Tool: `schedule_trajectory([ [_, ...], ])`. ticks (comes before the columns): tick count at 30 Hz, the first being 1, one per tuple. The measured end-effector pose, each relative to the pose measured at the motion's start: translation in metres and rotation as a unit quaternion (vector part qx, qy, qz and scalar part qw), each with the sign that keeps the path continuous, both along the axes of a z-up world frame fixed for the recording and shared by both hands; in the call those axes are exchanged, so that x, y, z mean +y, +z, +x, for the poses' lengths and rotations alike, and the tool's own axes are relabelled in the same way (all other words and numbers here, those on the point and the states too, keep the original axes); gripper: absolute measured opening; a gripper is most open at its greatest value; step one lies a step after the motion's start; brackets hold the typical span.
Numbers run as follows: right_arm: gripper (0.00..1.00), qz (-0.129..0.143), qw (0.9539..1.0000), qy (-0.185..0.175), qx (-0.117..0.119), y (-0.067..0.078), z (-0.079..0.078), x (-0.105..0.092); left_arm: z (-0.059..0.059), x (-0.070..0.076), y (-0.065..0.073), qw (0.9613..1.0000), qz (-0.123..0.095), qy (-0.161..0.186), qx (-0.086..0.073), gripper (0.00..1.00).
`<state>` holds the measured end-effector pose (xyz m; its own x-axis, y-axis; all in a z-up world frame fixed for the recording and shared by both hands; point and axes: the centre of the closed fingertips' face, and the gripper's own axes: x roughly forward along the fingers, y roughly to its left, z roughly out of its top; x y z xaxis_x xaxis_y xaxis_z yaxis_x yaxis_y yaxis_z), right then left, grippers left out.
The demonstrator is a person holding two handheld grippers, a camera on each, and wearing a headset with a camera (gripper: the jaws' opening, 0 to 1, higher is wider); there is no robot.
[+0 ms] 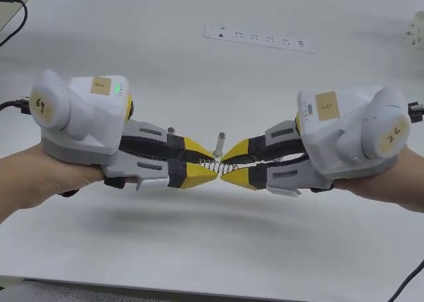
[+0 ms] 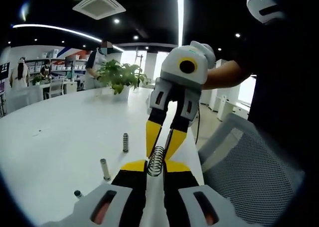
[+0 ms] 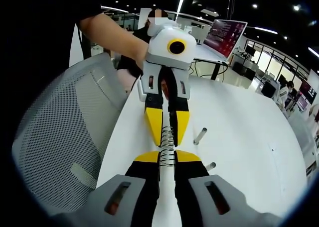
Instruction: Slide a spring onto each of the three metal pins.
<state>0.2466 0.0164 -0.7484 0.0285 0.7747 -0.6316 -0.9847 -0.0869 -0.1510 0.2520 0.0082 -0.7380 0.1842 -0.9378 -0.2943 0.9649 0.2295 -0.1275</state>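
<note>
Both grippers meet tip to tip above the bench point(image 1: 199, 249), near its middle. My left gripper point(image 1: 212, 164) comes in from the left and my right gripper point(image 1: 227, 164) from the right. The spring point(image 3: 168, 148) spans the short gap between them, lying level, one end in each. Both sets of jaws are narrow, pinched on the spring's ends as far as I can judge. Just beyond the tips, on the far side, a bare pin point(image 1: 219, 143) stands upright; a second pin top point(image 1: 171, 130) shows behind the left gripper. In the left gripper view three pins stand in a row left of my jaws: the farthest pin point(image 2: 125, 142) appears to carry coils already, the middle pin point(image 2: 104, 169) is bare, the nearest pin point(image 2: 78, 193) is too small to read. Judgement: one spring is on, and this one is in hand-over or being straightened. To do it well, let one gripper take it alone, gripping lightly near one end so the bore is left open, and ease the other side off slowly so the spring does not flick away. Then turn it upright, bring the open end over a bare pin's top, line its axis with the pin and lower straight. Open only once the coils have caught. Risks: too hard a squeeze crushes the coils; a tilt jams the end on the pin's rim.
</note>
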Motion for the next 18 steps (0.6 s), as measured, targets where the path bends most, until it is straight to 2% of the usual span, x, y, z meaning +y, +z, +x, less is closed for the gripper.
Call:
schedule_trajectory([
  [6, 0.08, 0.005, 1.0000, 0.001, 0.000, 0.0015, 0.0002, 0.0000, -0.0016, 0.0005, 0.0022, 1.0000, -0.003, -0.004, -0.007, 0.03],
  [7, 0.08, 0.006, 1.0000, 0.001, 0.001, 0.0017, -0.0003, 0.0003, -0.0018, 0.0005, 0.0023, 1.0000, -0.004, -0.003, -0.003, 0.03],
  [18, 0.08, 0.007, 1.0000, -0.001, -0.002, 0.0027, -0.0016, 0.0010, -0.0031, 0.0009, 0.0030, 1.0000, -0.005, 0.000, -0.001, 0.02],
])
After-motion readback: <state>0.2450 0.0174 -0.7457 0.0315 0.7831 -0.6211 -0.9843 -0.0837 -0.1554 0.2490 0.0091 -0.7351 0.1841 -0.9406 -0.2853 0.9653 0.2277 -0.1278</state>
